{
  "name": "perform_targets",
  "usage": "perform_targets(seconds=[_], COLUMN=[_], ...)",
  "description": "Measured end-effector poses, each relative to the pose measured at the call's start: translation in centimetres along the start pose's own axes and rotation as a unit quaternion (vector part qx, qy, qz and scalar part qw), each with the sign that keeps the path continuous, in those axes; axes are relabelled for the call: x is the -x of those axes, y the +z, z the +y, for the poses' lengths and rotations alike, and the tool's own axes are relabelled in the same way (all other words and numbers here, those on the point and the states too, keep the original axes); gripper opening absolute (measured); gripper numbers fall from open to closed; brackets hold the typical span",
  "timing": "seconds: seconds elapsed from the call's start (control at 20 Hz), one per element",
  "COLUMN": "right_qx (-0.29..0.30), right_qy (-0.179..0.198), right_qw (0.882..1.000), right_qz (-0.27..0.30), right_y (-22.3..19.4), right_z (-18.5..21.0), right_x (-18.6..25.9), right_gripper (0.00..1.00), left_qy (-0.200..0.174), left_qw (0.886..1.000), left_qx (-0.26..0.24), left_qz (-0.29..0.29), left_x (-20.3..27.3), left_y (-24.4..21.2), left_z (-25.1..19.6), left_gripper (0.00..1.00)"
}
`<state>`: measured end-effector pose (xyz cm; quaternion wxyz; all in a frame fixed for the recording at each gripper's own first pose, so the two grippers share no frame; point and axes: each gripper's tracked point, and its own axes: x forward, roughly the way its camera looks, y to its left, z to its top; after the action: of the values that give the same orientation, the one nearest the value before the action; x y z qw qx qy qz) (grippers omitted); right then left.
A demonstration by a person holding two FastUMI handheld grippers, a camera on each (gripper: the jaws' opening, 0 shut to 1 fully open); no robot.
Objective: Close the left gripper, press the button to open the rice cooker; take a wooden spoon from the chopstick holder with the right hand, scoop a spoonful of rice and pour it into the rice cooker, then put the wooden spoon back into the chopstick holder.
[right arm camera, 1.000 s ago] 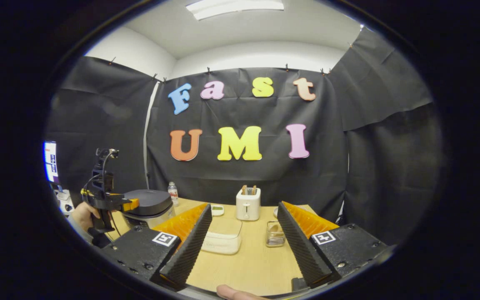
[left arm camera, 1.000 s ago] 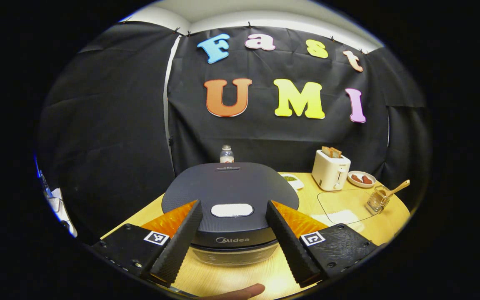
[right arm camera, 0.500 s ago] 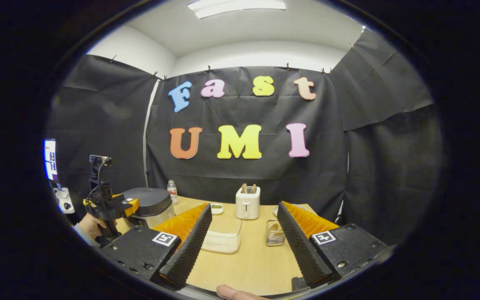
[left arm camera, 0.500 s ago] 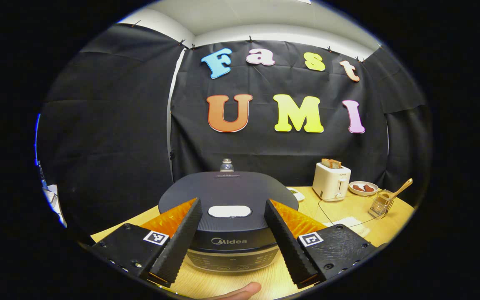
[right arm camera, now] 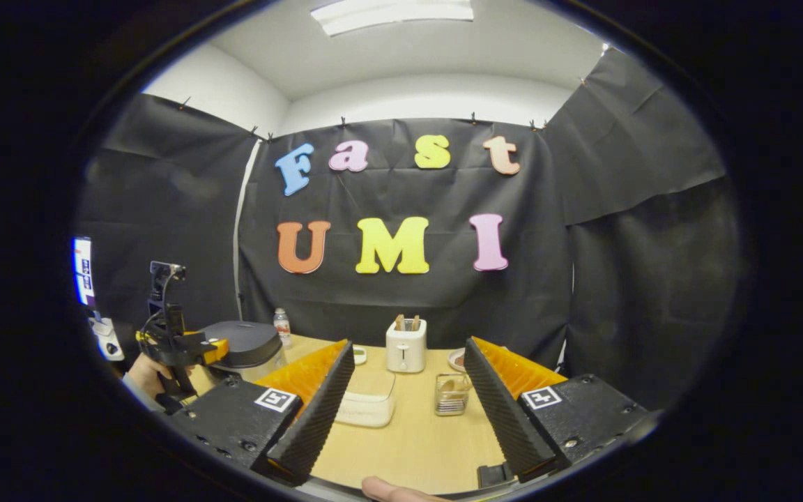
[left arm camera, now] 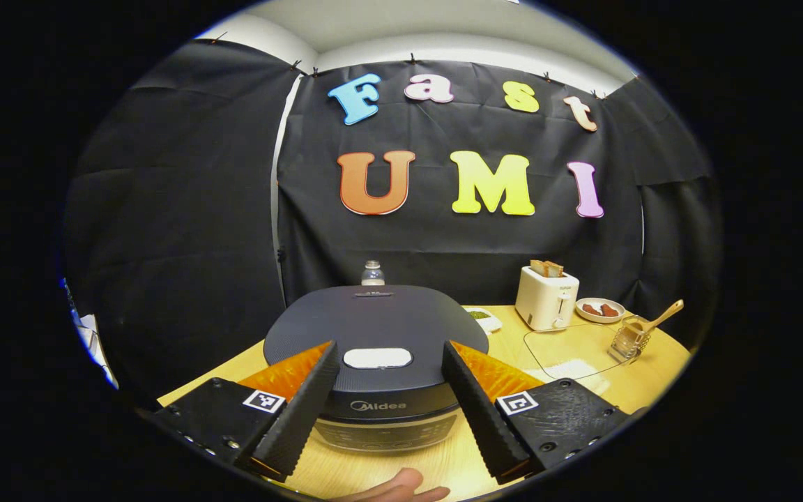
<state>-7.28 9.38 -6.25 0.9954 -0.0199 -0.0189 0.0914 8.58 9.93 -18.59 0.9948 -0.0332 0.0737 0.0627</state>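
The dark rice cooker (left arm camera: 376,328) stands with its lid down right in front of my left gripper (left arm camera: 386,401), its white button (left arm camera: 378,358) showing between the two spread fingers. That gripper is open and holds nothing. A wooden spoon (left arm camera: 659,317) leans out of the wire chopstick holder (left arm camera: 628,339) at the far right of the table. In the right gripper view my right gripper (right arm camera: 401,411) is open over the table, with the clear rice box (right arm camera: 368,399) and the chopstick holder (right arm camera: 452,394) beyond its fingers. The rice cooker (right arm camera: 242,346) and the left gripper (right arm camera: 182,345) appear at left, held by a hand.
A white toaster (left arm camera: 546,297) with toast, a small plate of food (left arm camera: 599,309), a small dish (left arm camera: 484,318) and a bottle (left arm camera: 372,272) stand along the back of the wooden table (right arm camera: 415,446). Black cloth walls close the booth.
The left gripper view first dropped, then rose slightly, staying centred on the cooker. The right gripper pulled back a little. Both grippers stayed open.
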Motion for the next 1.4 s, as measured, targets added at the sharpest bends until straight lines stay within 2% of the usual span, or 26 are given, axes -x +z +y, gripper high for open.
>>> perform_targets(seconds=[0.1,0.2,0.35,0.4,0.45,0.7,0.75,0.8,0.85,0.9,0.95,1.0,1.05,1.1,1.15,1.2,1.25,1.3,1.35,1.4], right_qx=[-0.002,-0.003,-0.004,-0.005,-0.007,-0.016,-0.018,-0.018,-0.017,-0.016,-0.015,-0.014,-0.014,-0.016,-0.016,-0.017,-0.018,-0.017,-0.017,-0.017], right_qy=[-0.005,-0.007,-0.009,-0.010,-0.011,-0.014,-0.014,-0.015,-0.014,-0.016,-0.019,-0.022,-0.023,-0.022,-0.021,-0.022,-0.024,-0.026,-0.026,-0.026], right_qw=[1.000,1.000,1.000,1.000,1.000,1.000,1.000,1.000,1.000,1.000,1.000,1.000,1.000,1.000,1.000,1.000,1.000,1.000,1.000,1.000], right_qz=[0.001,0.003,0.003,0.004,0.004,0.007,0.009,0.011,0.014,0.014,0.012,0.009,0.008,0.006,0.005,0.003,0.001,0.001,0.002,0.001], right_y=[-0.1,-0.1,0.0,-0.1,-0.1,-0.2,-0.3,-0.5,-0.6,-0.5,-0.3,-0.1,0.0,0.1,0.2,0.3,0.4,0.5,0.4,0.4], right_z=[-0.3,-0.4,-0.5,-0.6,-0.6,-0.5,-0.4,-0.4,-0.4,-0.6,-0.8,-0.9,-1.0,-0.9,-0.9,-1.0,-1.2,-1.4,-1.5,-1.5], right_x=[0.0,0.0,-0.1,-0.2,-0.2,-0.4,-0.3,-0.3,-0.3,-0.2,-0.1,-0.2,-0.1,0.0,0.0,0.0,0.0,0.0,0.1,0.2], right_gripper=[0.95,0.95,0.95,1.00,0.95,0.95,1.00,0.95,1.00,0.95,0.95,1.00,0.95,0.95,1.00,0.95,1.00,1.00,1.00,1.00], left_qy=[0.002,0.022,0.023,0.021,0.019,0.014,0.007,-0.006,-0.018,-0.024,-0.022,-0.018,-0.018,-0.027,-0.036,-0.030,-0.020,-0.014,-0.010,-0.012], left_qw=[1.000,1.000,1.000,1.000,1.000,0.999,0.999,0.998,0.998,0.998,0.998,0.998,0.997,0.997,0.997,0.997,0.997,0.997,0.997,0.997], left_qx=[0.007,-0.010,-0.018,-0.019,-0.018,-0.003,0.006,0.015,0.018,0.014,0.003,-0.007,-0.015,-0.020,-0.020,-0.020,-0.025,-0.027,-0.027,-0.023], left_qz=[-0.002,-0.004,-0.004,-0.008,-0.012,-0.040,-0.049,-0.057,-0.058,-0.058,-0.056,-0.065,-0.074,-0.076,-0.067,-0.064,-0.068,-0.067,-0.068,-0.068], left_x=[0.8,1.4,3.5,4.2,5.1,9.2,10.0,10.9,11.6,12.1,12.6,13.2,13.8,14.5,15.1,16.6,17.3,17.8,18.3,18.7], left_y=[1.0,1.8,3.5,4.3,4.9,7.5,8.1,8.2,8.3,8.0,7.9,8.4,9.0,9.1,8.6,8.8,9.4,9.6,9.9,10.0], left_z=[-0.2,0.3,-0.5,-0.9,-1.2,-2.6,-3.2,-4.5,-5.7,-6.3,-6.6,-6.7,-7.3,-8.4,-9.3,-9.1,-8.9,-8.9,-8.9,-9.2], left_gripper=[0.95,0.95,0.95,0.95,0.95,0.95,0.95,0.94,0.94,0.94,0.94,0.94,1.00,0.94,0.94,0.94,0.94,0.96,0.90,0.90])
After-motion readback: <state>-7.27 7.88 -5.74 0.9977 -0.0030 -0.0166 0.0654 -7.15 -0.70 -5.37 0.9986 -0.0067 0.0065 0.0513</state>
